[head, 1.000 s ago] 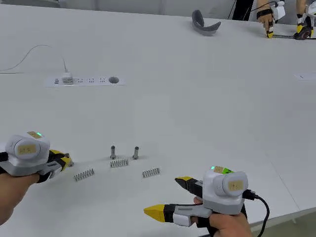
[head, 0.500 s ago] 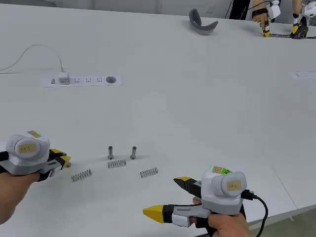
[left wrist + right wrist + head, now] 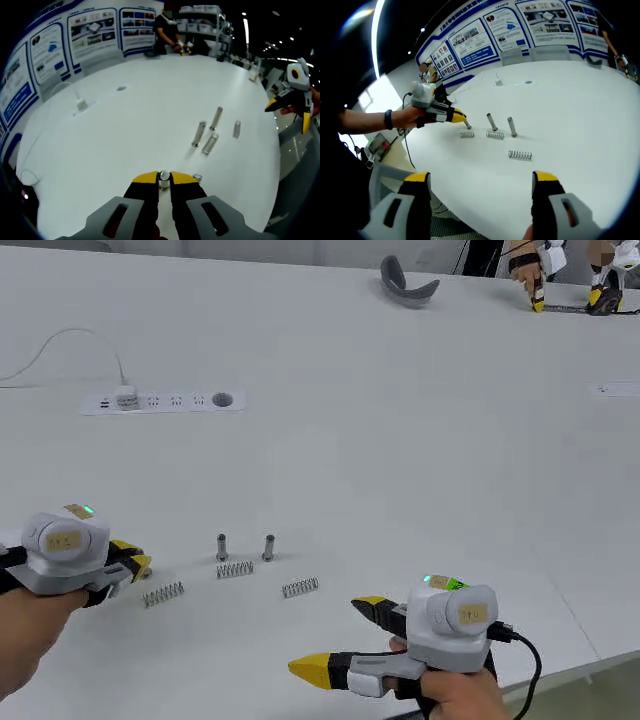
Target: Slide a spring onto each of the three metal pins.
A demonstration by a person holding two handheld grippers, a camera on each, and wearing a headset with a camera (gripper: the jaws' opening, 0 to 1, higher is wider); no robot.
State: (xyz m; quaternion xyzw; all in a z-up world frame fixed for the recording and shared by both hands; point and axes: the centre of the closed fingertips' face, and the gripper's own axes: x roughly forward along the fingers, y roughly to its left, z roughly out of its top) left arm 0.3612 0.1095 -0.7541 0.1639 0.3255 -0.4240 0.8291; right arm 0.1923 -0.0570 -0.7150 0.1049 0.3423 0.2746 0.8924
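Note:
Two metal pins (image 3: 221,547) (image 3: 268,547) stand upright on the white table (image 3: 400,460). Three springs (image 3: 163,593) (image 3: 235,569) (image 3: 300,587) lie flat just in front of them. My left gripper (image 3: 143,565) is low at the table's left, shut on a third pin (image 3: 163,180) that stands between its yellow tips; the right gripper view has this pin (image 3: 467,123) at those tips, left of the springs (image 3: 495,134). My right gripper (image 3: 340,638) hovers near the front edge with its jaws wide apart and nothing between them, pointing towards the springs (image 3: 520,155).
A white power strip (image 3: 160,401) with a plugged cable lies at the back left. A grey curved object (image 3: 405,285) rests at the far side. Another person's hands with grippers (image 3: 530,265) work at the far right corner. The table's front edge (image 3: 590,665) runs close to my right hand.
The left gripper with its pin has edged slightly right, towards the nearest spring. The right gripper has stayed open in about the same place. The head camera has shifted a little.

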